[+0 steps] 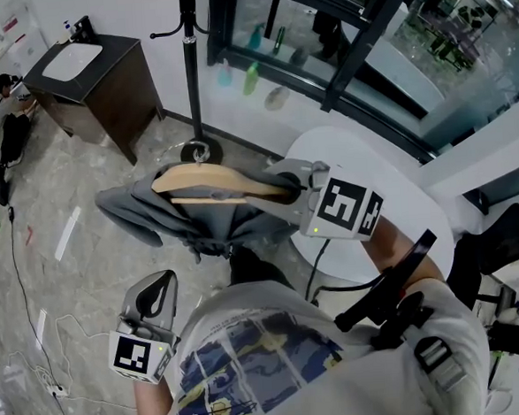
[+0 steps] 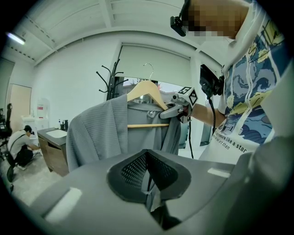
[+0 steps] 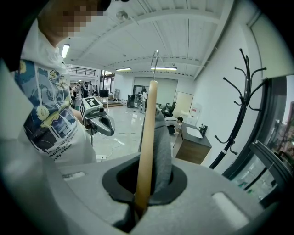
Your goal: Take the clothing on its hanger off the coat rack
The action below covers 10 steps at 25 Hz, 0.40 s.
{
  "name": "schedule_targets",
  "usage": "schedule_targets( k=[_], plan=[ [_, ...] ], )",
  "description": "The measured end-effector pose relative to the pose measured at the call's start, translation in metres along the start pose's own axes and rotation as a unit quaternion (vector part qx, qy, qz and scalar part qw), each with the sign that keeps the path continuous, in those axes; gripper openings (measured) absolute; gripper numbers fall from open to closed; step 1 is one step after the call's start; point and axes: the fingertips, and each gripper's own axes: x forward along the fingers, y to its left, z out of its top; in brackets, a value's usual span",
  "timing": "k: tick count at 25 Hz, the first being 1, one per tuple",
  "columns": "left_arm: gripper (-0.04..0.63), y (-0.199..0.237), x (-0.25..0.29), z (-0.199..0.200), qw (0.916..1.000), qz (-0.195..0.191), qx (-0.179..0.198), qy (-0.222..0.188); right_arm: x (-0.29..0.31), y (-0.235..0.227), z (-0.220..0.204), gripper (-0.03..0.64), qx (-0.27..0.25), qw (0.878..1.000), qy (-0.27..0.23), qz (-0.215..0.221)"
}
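Right gripper (image 3: 138,207): clamped on wooden hanger (image 3: 146,137) end, grey garment (image 1: 137,211) draped over it. Left gripper (image 1: 156,298): closed, empty, 7 o'clock of hanger. Coat rack (image 1: 192,74): 12 o'clock, clear of hook (image 2: 149,69). Removal judged done; only carrying away left.

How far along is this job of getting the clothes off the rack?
Nearly finished. Done: the pale wooden hanger with its grey ribbed garment is clear of the black metal coat rack. In hand: the right tongs clamp the hanger's end. Left: probably just carrying it away; the left tongs are shut and empty.
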Motion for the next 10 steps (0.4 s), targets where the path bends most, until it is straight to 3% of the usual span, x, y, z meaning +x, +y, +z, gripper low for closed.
schedule_targets(
  k=[10],
  plan=[
    [0.003, 0.014, 0.022, 0.005, 1.0000, -0.007, -0.001, 0.005, 0.004, -0.030, -0.007, 0.005, 0.009, 1.000, 0.001, -0.006]
  ],
)
